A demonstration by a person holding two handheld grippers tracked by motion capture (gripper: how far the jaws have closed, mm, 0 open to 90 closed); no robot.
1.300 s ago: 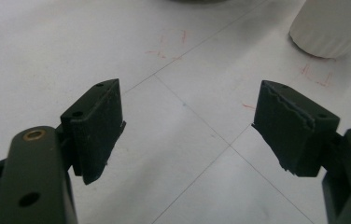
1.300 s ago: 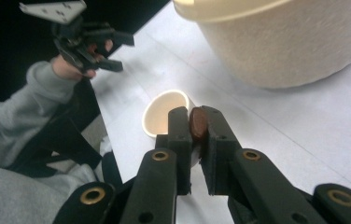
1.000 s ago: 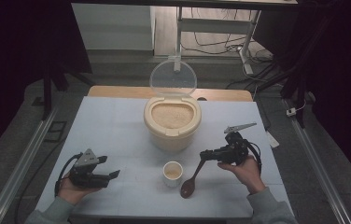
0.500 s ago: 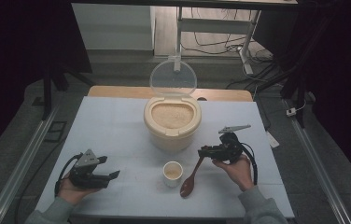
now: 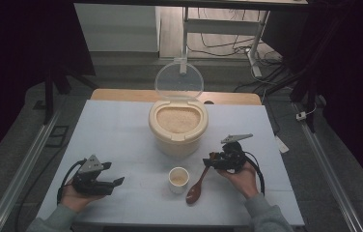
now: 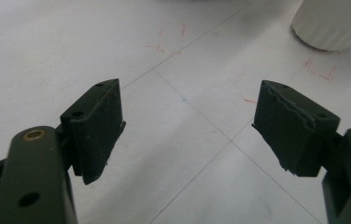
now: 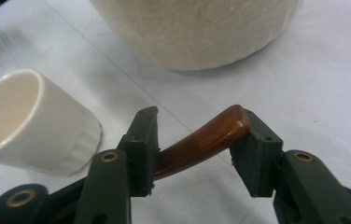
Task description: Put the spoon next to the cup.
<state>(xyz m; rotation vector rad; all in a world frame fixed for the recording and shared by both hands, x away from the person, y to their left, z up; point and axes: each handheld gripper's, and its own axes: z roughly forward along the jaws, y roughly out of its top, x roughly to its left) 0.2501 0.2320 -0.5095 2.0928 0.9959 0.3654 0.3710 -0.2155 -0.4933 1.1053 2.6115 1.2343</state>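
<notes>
A brown wooden spoon (image 5: 196,186) lies on the white table, its bowl beside a small white cup (image 5: 178,179) holding some rice. My right gripper (image 5: 208,162) is at the handle end. In the right gripper view the handle (image 7: 206,137) runs across the gap of my right gripper (image 7: 197,144); the jaws have just been opening and now stand wider than the handle, which leans loosely against one pad. My left gripper (image 5: 117,182) rests open near the front left, with bare table between the jaws of my left gripper (image 6: 187,126).
A cream rice container (image 5: 178,126) full of rice stands behind the cup, its clear lid (image 5: 179,79) tipped up. The right gripper view has the cup (image 7: 29,121) at left and the container wall (image 7: 197,28) ahead. The cup's base (image 6: 332,23) is at upper right of the left gripper view.
My right hand has come down toward the table with the spoon, and its jaws have parted from the handle. The left hand has stayed where it was.
</notes>
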